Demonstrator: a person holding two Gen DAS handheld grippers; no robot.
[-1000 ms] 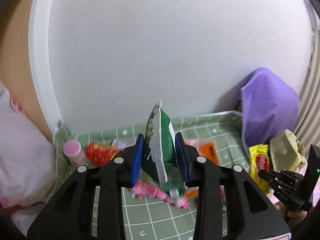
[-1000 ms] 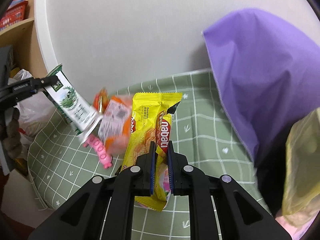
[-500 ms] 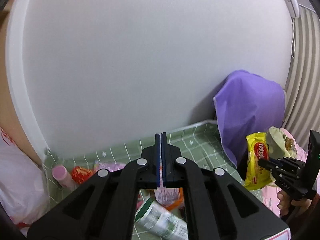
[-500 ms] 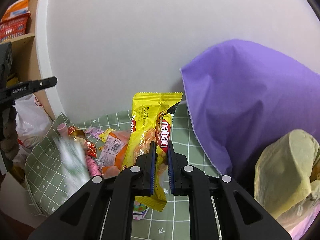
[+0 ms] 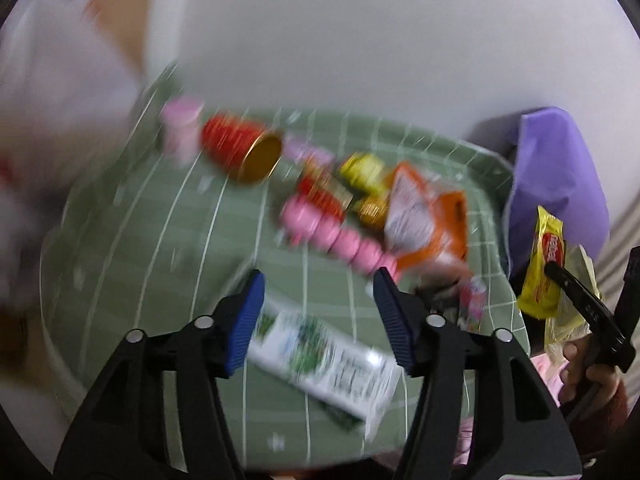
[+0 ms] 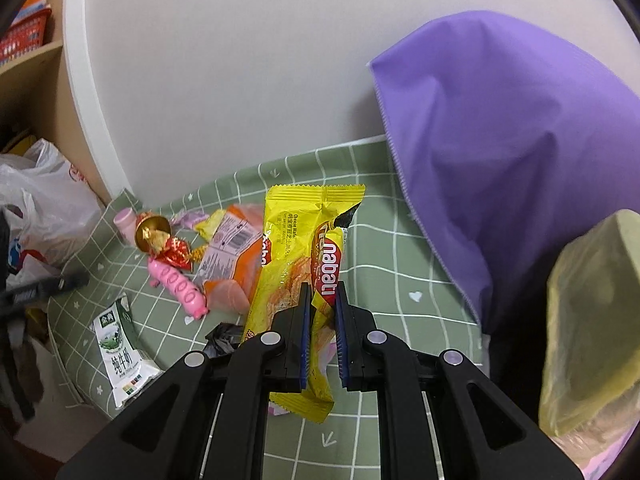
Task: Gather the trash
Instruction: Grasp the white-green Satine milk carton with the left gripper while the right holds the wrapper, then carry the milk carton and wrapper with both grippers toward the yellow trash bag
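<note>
A white wall backed a bench (image 6: 384,248) covered with a green grid-patterned cloth, with wooden shelving and a white plastic bag (image 6: 44,200) at its left end. At the right stood the purple trash bag (image 6: 500,152), the largest item and, judging by its mouth beside the bench, the likely destination; a pale yellow-green bag (image 6: 588,320) hung in front of it.

The right gripper (image 6: 322,316) had its fingers clamped on the lower part of a yellow wafer wrapper (image 6: 296,256), which stood raised above the cloth near the purple bag. It looked light, thin and crinkly, probably slippery film, so a pinch across the flat body seemed sound.

The left gripper (image 5: 318,312) had just been opening; its fingers stood wide apart with nothing pressed between them, above a flattened green-and-white milk carton (image 5: 324,364) lying at the near left edge of the bench. The carton seemed light and fairly stiff, best taken across its narrow width or by one edge.

Smaller litter lay mid-bench: an orange snack packet (image 6: 236,248), a pink pig-shaped toy (image 6: 178,286), a red-and-gold foil cone (image 6: 160,236), a small pink bottle (image 6: 124,220) and crumpled black film (image 6: 222,336). These appeared soft, light and easily crushed.
</note>
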